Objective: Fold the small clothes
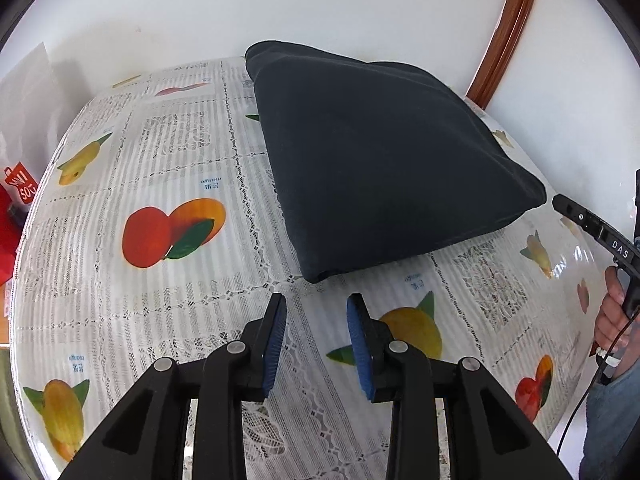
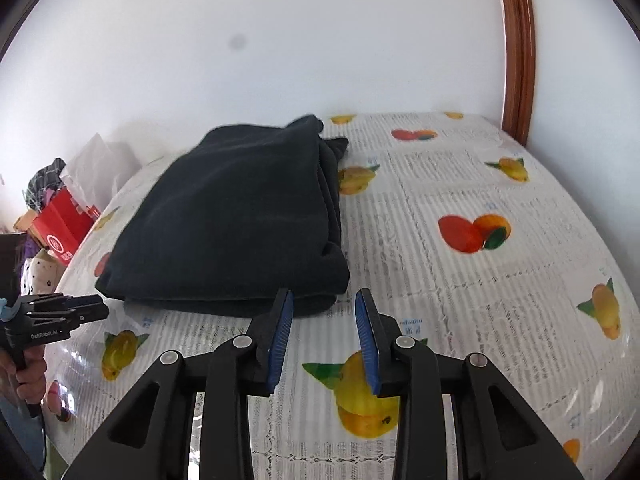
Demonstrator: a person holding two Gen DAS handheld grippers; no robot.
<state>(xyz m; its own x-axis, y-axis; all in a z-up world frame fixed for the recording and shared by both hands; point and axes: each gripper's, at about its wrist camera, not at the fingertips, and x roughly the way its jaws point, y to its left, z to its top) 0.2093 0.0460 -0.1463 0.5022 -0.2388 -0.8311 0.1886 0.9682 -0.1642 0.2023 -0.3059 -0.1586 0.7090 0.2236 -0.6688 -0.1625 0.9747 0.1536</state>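
Note:
A dark navy garment (image 1: 384, 168) lies folded into a thick rectangle on the fruit-print tablecloth (image 1: 168, 152). My left gripper (image 1: 317, 300) hovers just short of its near corner, open, with only tablecloth between its blue pads. In the right wrist view the same garment (image 2: 232, 216) shows stacked layers along its right side. My right gripper (image 2: 324, 294) stands open at its near right corner, holding nothing. Each gripper shows in the other's view: the right gripper (image 1: 560, 202) beside the garment's right corner, the left gripper (image 2: 102, 306) at its near left corner, each held by a hand.
The table (image 2: 500, 280) stands against a white wall. A brown wooden frame (image 2: 518, 52) rises at the back right. Off the table's left side sit a red box (image 2: 64, 228), plastic bags and clothes. A red bag (image 1: 16, 192) shows at the left edge.

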